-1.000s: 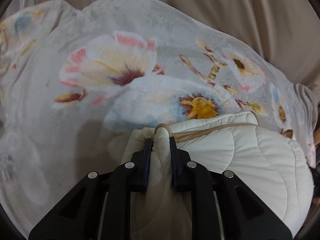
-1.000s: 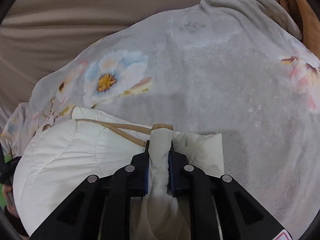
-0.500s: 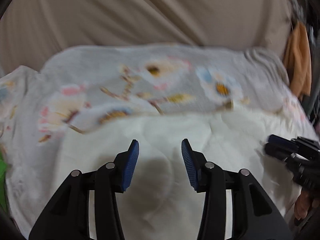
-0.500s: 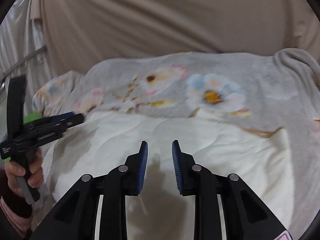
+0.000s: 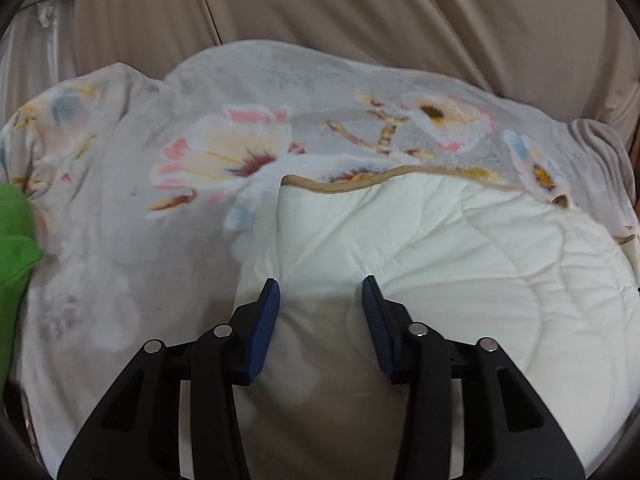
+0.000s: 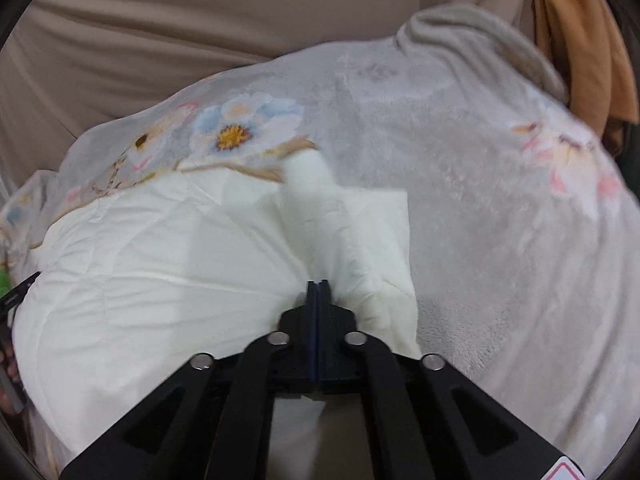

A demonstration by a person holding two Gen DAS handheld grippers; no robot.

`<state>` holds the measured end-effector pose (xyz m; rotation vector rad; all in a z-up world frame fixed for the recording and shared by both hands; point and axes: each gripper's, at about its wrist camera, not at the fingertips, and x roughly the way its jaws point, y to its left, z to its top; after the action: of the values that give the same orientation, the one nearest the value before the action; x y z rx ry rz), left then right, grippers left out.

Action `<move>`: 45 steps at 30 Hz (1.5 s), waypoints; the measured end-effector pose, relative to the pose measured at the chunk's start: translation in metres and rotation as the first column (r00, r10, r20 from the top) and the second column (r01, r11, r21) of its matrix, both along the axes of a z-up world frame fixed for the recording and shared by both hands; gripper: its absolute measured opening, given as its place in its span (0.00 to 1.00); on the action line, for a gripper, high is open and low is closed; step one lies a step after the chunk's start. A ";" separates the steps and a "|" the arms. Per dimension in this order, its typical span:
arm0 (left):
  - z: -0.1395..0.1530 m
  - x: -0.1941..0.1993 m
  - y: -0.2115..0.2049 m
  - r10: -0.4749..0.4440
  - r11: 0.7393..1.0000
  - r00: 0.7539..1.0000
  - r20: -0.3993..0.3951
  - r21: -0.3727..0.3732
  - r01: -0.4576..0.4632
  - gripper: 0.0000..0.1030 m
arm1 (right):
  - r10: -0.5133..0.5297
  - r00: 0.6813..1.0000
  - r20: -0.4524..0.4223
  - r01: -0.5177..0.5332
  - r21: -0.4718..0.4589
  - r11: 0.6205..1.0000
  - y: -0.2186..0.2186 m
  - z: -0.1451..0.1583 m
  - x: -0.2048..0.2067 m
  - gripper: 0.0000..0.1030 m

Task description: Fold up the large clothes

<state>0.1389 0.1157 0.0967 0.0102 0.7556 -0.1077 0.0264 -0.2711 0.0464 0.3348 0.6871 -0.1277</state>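
Observation:
A cream quilted garment with tan trim lies folded on a grey floral blanket. My left gripper is open and empty, its blue pads just above the garment's near left part. In the right wrist view the same garment lies left of centre on the blanket. My right gripper has its jaws pressed together at the garment's right edge; whether they pinch a fold of cloth is not clear.
A beige cloth backdrop hangs behind the blanket. A green cloth lies at the left edge. An orange-brown cloth hangs at the far right. The blanket's bunched edge rises at the back right.
Both grippers let go of the garment's collar and drew back. The left one stays open over the garment. The right one has since shut at the garment's right edge.

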 end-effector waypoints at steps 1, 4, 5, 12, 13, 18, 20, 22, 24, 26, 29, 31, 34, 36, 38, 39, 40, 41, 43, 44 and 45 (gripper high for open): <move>0.009 -0.008 0.004 -0.002 1.000 1.000 0.010 -0.028 0.003 0.42 | 0.054 0.998 0.030 -0.055 0.027 0.998 0.014 0.011 0.000 0.09; 0.023 -0.024 0.029 0.047 0.994 0.999 -0.011 -0.099 -0.048 0.63 | 0.193 0.980 0.048 -0.195 0.039 0.980 0.069 0.032 0.008 0.09; 0.024 -0.027 0.039 0.069 0.990 0.997 -0.028 -0.123 -0.072 0.68 | 0.252 0.967 0.039 -0.253 0.054 0.966 0.089 0.032 0.016 0.08; -0.025 -0.041 0.098 0.111 0.940 0.968 -0.226 -0.292 -0.176 0.89 | 0.381 0.918 -0.106 -0.379 0.044 0.925 0.158 -0.017 0.074 0.05; -0.032 -0.042 0.101 0.101 0.927 0.964 -0.245 -0.329 -0.181 0.91 | 0.382 0.918 -0.106 -0.381 0.029 0.924 0.162 -0.022 0.072 0.03; -0.040 -0.035 0.092 0.050 0.904 0.964 -0.261 -0.398 -0.154 0.95 | 0.377 0.919 -0.114 -0.376 0.033 0.926 0.164 -0.024 0.073 0.03; -0.041 -0.028 0.083 -0.017 0.888 0.961 -0.277 -0.445 -0.113 0.84 | 0.377 0.919 -0.118 -0.375 0.040 0.926 0.162 -0.018 0.072 0.03; -0.038 -0.022 0.072 -0.069 0.876 0.956 -0.286 -0.477 -0.080 0.58 | 0.377 0.918 -0.124 -0.375 0.040 0.926 0.160 -0.019 0.074 0.02; -0.022 -0.024 0.064 -0.090 0.876 0.964 -0.251 -0.480 -0.044 0.31 | 0.380 0.917 -0.126 -0.379 0.029 0.925 0.161 -0.024 0.075 0.01; 0.008 -0.034 0.056 -0.089 0.888 0.981 -0.171 -0.459 0.001 0.19 | 0.381 0.917 -0.121 -0.379 0.037 0.924 0.160 -0.027 0.076 0.00; 0.063 -0.059 0.032 -0.164 0.871 0.986 -0.021 -0.472 0.135 0.15 | 0.388 0.915 -0.110 -0.383 0.065 0.921 0.156 -0.029 0.077 0.00; 0.094 -0.075 0.005 -0.241 0.853 0.969 0.062 -0.462 0.242 0.15 | 0.393 0.914 -0.097 -0.386 0.080 0.919 0.154 -0.029 0.077 0.00; 0.122 -0.095 -0.044 -0.336 0.841 0.932 0.136 -0.401 0.362 0.15 | 0.389 0.919 -0.063 -0.381 0.111 0.918 0.148 -0.020 0.062 0.00; 0.129 -0.102 -0.067 -0.377 0.832 0.913 0.158 -0.374 0.409 0.15 | 0.395 0.919 -0.017 -0.387 0.169 0.907 0.141 -0.006 0.039 0.01; 0.131 -0.107 -0.083 -0.404 0.820 0.900 0.166 -0.370 0.437 0.15 | 0.380 0.925 0.001 -0.373 0.192 0.908 0.128 -0.003 0.012 0.02; 0.131 -0.108 -0.091 -0.415 0.815 0.894 0.169 -0.369 0.448 0.15 | 0.382 0.924 -0.003 -0.374 0.197 0.906 0.125 -0.004 0.003 0.04; 0.128 -0.111 -0.093 -0.422 0.810 0.891 0.170 -0.370 0.454 0.15 | 0.391 0.920 -0.010 -0.381 0.205 0.902 0.124 -0.008 -0.003 0.05; 0.128 -0.112 -0.098 -0.429 0.806 0.887 0.169 -0.371 0.460 0.15 | 0.404 0.915 -0.023 -0.390 0.218 0.895 0.126 -0.014 -0.008 0.05; 0.128 -0.114 -0.112 -0.444 0.802 0.880 0.170 -0.364 0.474 0.15 | 0.414 0.909 -0.035 -0.394 0.245 0.886 0.128 -0.028 -0.011 0.00; 0.128 -0.115 -0.120 -0.454 0.799 0.875 0.168 -0.359 0.483 0.15 | 0.409 0.912 -0.035 -0.387 0.258 0.885 0.129 -0.035 -0.009 0.00; 0.129 -0.119 -0.124 -0.464 0.795 0.870 0.165 -0.355 0.492 0.15 | 0.406 0.913 -0.030 -0.383 0.274 0.882 0.129 -0.039 -0.008 0.00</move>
<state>0.0204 -0.0085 0.2260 -0.1728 0.6360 -0.7428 0.0183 -0.1422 0.0070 0.4381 0.8486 0.3459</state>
